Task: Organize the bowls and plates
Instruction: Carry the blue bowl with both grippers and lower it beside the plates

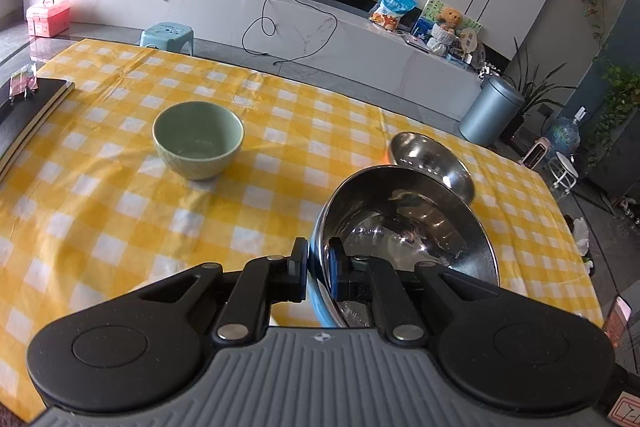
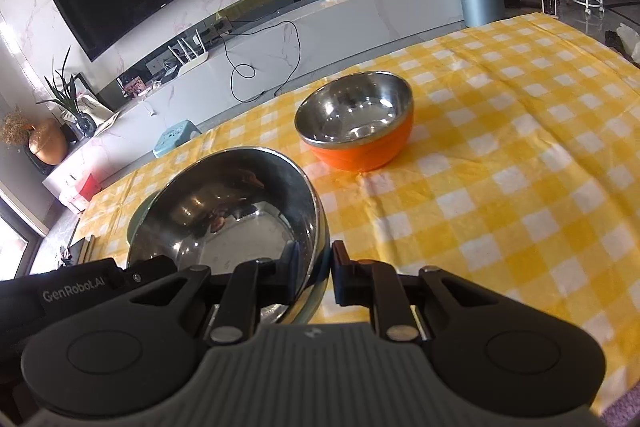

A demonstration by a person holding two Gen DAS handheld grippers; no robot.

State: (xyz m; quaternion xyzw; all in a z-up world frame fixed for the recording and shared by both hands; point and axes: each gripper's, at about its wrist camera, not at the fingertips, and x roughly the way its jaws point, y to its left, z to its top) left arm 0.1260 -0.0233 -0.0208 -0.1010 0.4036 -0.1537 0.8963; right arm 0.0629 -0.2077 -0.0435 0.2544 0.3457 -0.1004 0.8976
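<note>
Closest in the left wrist view, the left gripper (image 1: 319, 267) was clamped narrowly on the near rim of a steel-lined blue bowl (image 1: 412, 227), one finger outside the wall and one inside. The bowl was tilted, its shiny interior facing forward and up. In the right wrist view, the right gripper (image 2: 313, 273) pinched the opposite side of the same blue bowl (image 2: 232, 211) the same way, its fingers drawn close with the rim between them. The black body of the left gripper (image 2: 92, 287) showed at the left edge of that view.

Both bowls and grippers were above a table covered by a yellow and white checked cloth (image 1: 260, 147). Further out in the left view, a pale green ceramic bowl (image 1: 199, 139) stood upright on the cloth, well apart from the held bowl. In the right view, only a sliver of this green bowl (image 2: 138, 219) showed behind the held one. Just beyond the held bowl, a steel-lined orange bowl (image 2: 356, 121) sat upright on the cloth; the left view caught only its metal interior (image 1: 430, 157).

At the table's far left lay a dark notebook (image 1: 32, 107). Beyond the table stood a light blue stool (image 1: 168, 35) and a round grey bin (image 1: 490, 109).
</note>
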